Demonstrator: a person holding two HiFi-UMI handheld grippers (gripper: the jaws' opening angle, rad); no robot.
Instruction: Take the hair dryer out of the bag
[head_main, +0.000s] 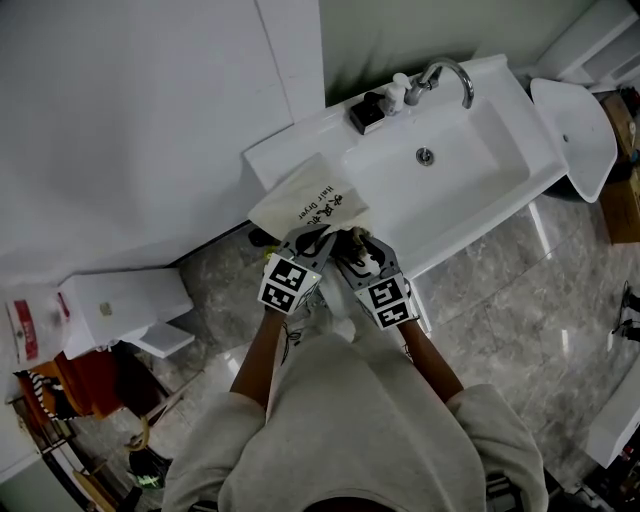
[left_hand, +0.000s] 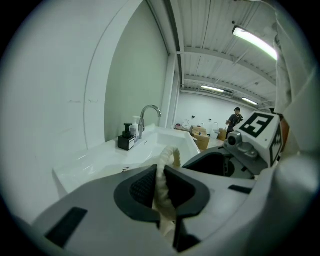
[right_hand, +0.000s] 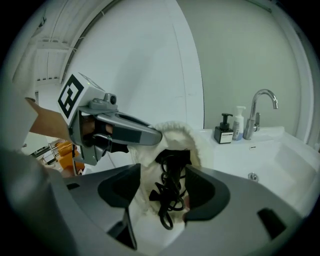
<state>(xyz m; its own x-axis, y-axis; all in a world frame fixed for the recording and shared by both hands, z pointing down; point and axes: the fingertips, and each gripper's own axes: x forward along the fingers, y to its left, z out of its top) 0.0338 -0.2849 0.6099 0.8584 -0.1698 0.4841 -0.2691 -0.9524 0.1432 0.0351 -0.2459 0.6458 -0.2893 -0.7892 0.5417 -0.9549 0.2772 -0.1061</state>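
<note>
A cream drawstring bag (head_main: 300, 200) printed "Hair Dryer" lies on the white counter (head_main: 290, 150) left of the basin, its mouth toward me. My left gripper (head_main: 312, 240) is shut on the bag's gathered rim (left_hand: 165, 165); the cream cloth stands pinched between its pads. My right gripper (head_main: 358, 250) is at the bag's mouth (right_hand: 175, 132), jaws open. Between them sit the black hair dryer (right_hand: 174, 161) and its tangled cord (right_hand: 167, 200), half out of the bag, with the pads not touching them. The left gripper (right_hand: 117, 127) holds the rim up beside it.
The basin (head_main: 470, 150) fills the counter's right part, with a chrome faucet (head_main: 450, 75) and a black soap dispenser (head_main: 368, 112) at its back edge. A white wall rises behind the counter. A white fixture (head_main: 575, 130) stands right of it, and a white box (head_main: 125, 305) to its left.
</note>
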